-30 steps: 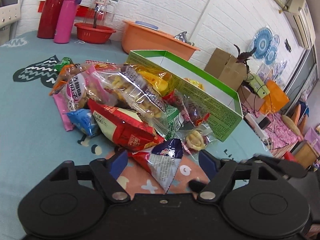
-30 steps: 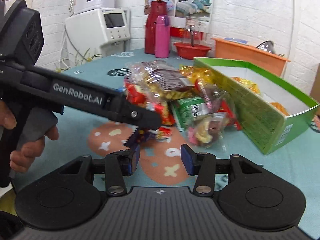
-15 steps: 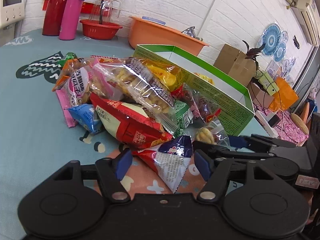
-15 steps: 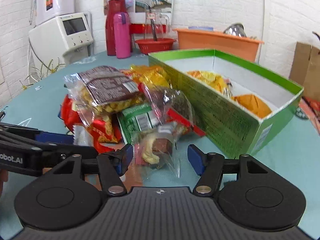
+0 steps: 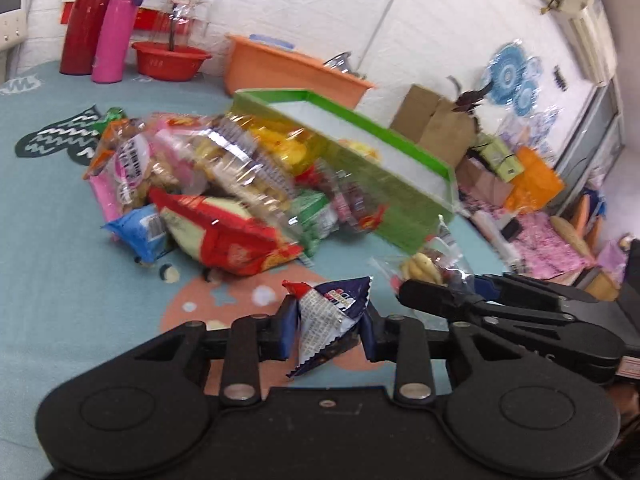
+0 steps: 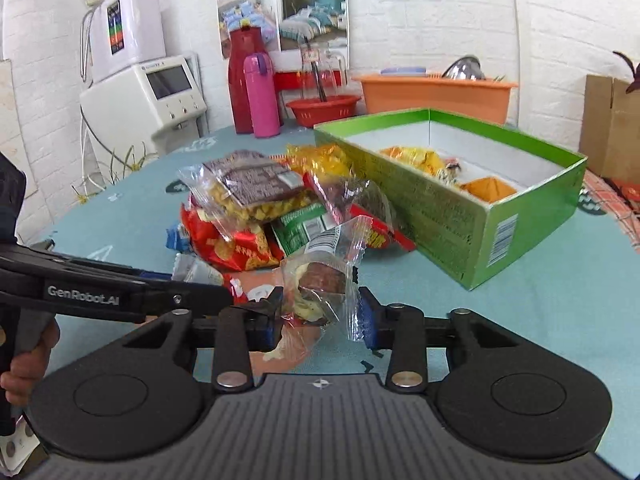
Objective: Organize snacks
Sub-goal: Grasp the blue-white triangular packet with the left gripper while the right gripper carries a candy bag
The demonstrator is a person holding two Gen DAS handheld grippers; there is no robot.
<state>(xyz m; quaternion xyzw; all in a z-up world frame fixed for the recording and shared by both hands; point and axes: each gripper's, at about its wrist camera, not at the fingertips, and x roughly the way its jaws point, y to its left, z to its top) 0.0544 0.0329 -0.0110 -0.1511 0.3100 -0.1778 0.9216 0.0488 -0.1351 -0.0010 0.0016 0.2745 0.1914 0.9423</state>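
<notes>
Pick-up step: the left gripper (image 5: pixel 327 330) is closing, pinching a blue-and-white snack packet (image 5: pixel 329 316); the right gripper (image 6: pixel 320 316) is closing on a clear-wrapped pastry (image 6: pixel 320 284). Both sit just before the pile (mid-bench). Next, I judge: carry them over the green box (image 6: pixel 496 216) wall.

At the table's far edge a tall red flask (image 6: pixel 244 80) stands touching a pink bottle (image 6: pixel 262 94), with a red basin (image 6: pixel 324 110) (something clear stands in it) and an orange tub (image 6: pixel 434 94) alongside. A cardboard box (image 5: pixel 434 124) sits beyond the table.
</notes>
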